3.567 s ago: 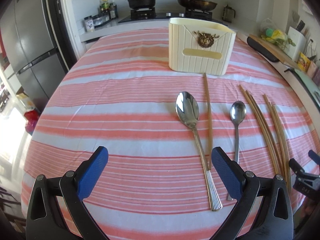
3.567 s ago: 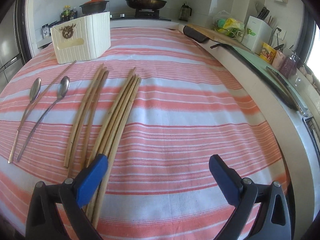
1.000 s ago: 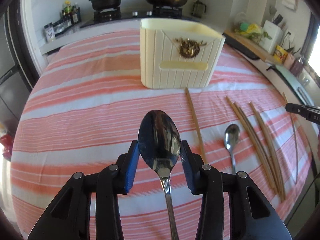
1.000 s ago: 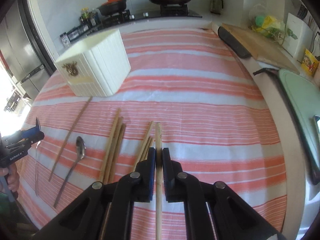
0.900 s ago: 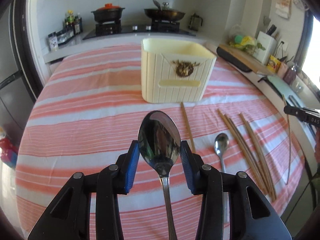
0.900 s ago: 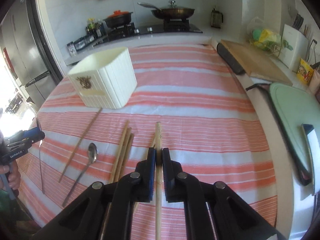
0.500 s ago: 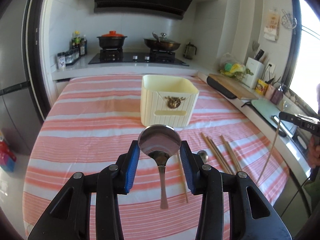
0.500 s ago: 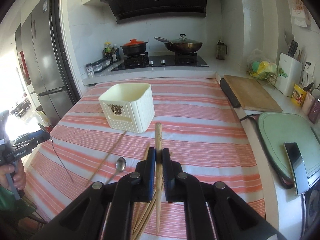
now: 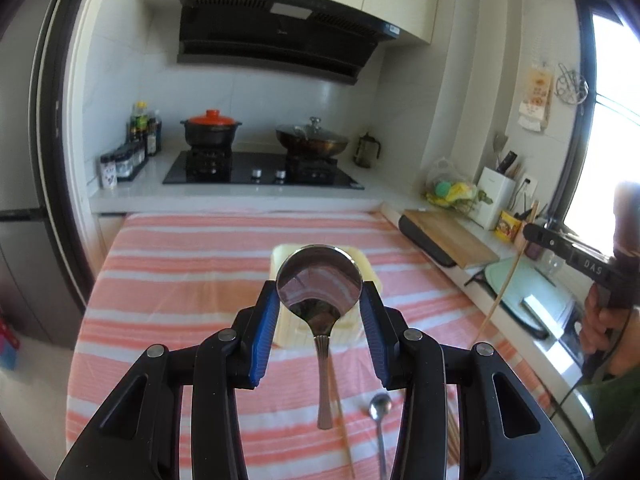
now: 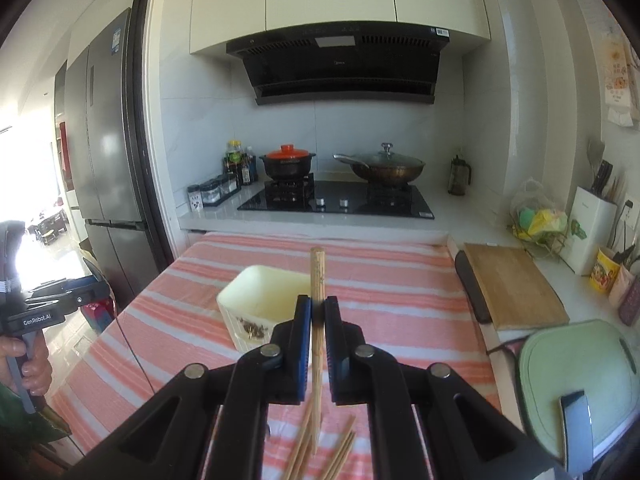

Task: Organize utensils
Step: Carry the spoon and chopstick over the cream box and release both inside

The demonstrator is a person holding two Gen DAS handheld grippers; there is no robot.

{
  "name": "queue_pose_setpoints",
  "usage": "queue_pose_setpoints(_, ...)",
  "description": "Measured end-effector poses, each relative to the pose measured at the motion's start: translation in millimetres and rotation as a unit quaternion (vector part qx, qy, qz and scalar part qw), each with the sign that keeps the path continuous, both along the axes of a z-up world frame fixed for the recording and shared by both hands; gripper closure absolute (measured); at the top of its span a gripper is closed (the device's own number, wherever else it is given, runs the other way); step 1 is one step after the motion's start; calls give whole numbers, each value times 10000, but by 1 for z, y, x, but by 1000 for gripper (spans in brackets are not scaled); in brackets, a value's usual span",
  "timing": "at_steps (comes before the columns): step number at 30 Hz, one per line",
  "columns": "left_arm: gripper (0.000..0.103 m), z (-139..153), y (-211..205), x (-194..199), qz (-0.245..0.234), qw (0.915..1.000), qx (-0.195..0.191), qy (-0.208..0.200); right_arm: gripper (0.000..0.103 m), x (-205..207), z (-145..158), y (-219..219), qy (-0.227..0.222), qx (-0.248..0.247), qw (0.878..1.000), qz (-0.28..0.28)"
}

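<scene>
The left gripper holds a large steel spoon by its bowl, the blue pads pressed to either side, the handle hanging straight down below the claw. Directly behind and under the spoon sits the cream utensil holder on the striped tablecloth, mostly hidden by the bowl. Below the claw, a small spoon and a lone chopstick lie on the cloth.

The right gripper is pinched tight on a single bamboo chopstick, which stands upright, its top poking above the fingertips and its lower end dangling beneath. The holder lies just ahead and to the left of that claw, its open top plainly visible here. Loose chopsticks lie on the cloth underneath.

Only the right view shows inside the holder's mouth; only the left view shows the small spoon. Each camera catches the other gripper at its edge, held in a hand.
</scene>
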State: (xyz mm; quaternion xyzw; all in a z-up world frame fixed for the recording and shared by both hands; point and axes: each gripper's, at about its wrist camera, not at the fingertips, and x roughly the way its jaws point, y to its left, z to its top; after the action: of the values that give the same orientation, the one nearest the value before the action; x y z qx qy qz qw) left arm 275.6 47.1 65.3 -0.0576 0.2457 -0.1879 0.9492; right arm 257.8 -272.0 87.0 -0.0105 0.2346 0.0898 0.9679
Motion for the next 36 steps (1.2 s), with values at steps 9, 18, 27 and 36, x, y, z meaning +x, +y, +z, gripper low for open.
queue_pose_setpoints(9, 62, 42, -33, 103, 403, 9983, -198, -385, 96, 101, 39, 37, -815, 396, 9958, 126)
queue_pose_setpoints(18, 62, -43, -59, 188, 558, 9958, 37, 731, 96, 215, -52, 38, 526, 569, 9969, -120)
queue_pose_setpoints(27, 53, -87, -68, 209, 627, 9864, 354, 1480, 93, 251, -113, 27, 1499, 544, 9869, -261)
queue_pose_setpoints(36, 14, -51, -27, 112, 401, 9935, 425, 979, 65, 166, -61, 0, 1067, 321, 9934, -273)
